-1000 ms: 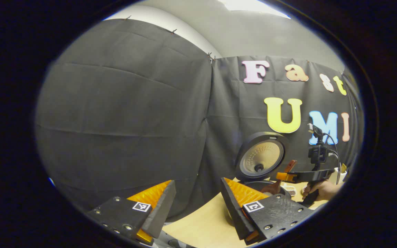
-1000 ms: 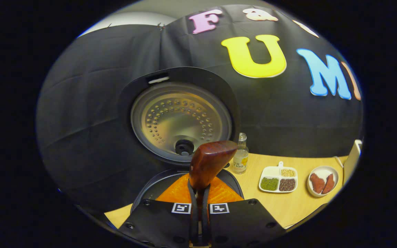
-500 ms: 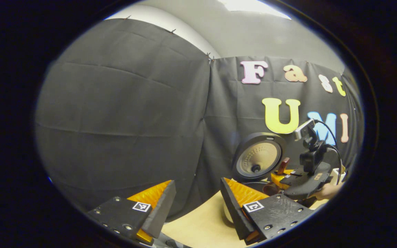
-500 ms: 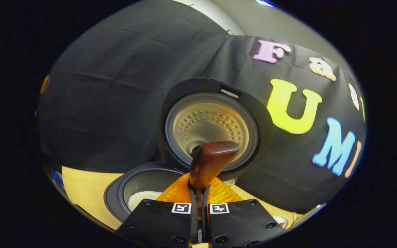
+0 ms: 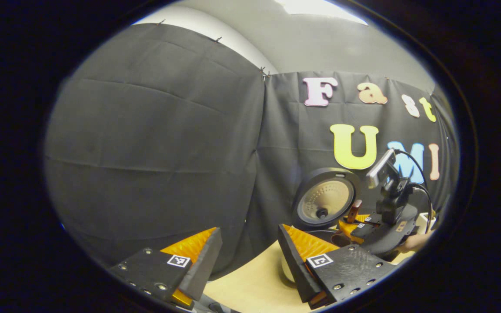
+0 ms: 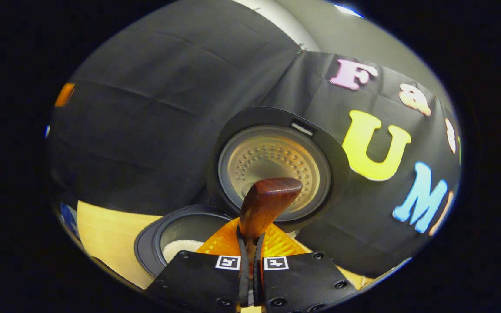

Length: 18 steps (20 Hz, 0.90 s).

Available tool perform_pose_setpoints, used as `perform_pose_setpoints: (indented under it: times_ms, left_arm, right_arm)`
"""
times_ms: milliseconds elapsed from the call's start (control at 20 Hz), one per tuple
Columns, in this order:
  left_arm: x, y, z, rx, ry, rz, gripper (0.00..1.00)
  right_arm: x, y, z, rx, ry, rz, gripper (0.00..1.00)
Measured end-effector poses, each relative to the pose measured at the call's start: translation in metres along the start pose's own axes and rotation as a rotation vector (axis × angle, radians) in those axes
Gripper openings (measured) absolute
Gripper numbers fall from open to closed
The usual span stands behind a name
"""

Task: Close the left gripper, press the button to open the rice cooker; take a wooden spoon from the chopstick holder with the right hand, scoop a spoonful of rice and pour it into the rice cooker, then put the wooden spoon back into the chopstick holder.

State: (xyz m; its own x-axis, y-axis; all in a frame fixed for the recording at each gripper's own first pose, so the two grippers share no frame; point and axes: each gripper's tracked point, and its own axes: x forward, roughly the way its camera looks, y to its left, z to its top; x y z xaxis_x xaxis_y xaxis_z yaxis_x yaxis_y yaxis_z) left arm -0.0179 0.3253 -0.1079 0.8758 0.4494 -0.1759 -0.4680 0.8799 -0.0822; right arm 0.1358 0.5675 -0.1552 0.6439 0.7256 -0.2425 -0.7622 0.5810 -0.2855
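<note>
- The right gripper (image 6: 250, 248) has its two fingers pressed tight on the handle of the wooden spoon (image 6: 264, 204). The handle end sticks up in front of the camera. The scoop end hangs below, where the right gripper view cannot see it. If the pinch gets loose, the spoon could slip and fall into the pot.
- Just past the fingers is the rice cooker (image 6: 168, 237), open, with some white rice inside. If the spoon is tipped too near the rim, I think rice could spill on the table (image 6: 102, 230).
- Behind it the lid (image 6: 274, 163) stands up. A bump from the spoon or the hand could knock it down.
- The left gripper (image 5: 248, 252) is spread wide and holds nothing, near the table edge. From there the right gripper sits over the pot, far off.
- I cannot see the chopstick holder, so putting the spoon back may take some looking.
</note>
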Motion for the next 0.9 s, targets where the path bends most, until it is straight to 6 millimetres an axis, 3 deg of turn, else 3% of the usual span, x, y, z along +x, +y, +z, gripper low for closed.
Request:
perform_pose_setpoints:
  times_ms: [550, 900]
  left_arm:
    - [0.001, -0.026, 0.013, 0.013, -0.024, -0.059, 0.79]
    - [0.007, -0.053, 0.022, 0.020, -0.041, -0.117, 0.79]
  right_arm:
    - [-0.021, -0.039, 0.009, 0.686, 0.036, 0.068, 0.06]
    - [-0.062, -0.095, 0.015, 0.929, -0.019, 0.009, 0.06]
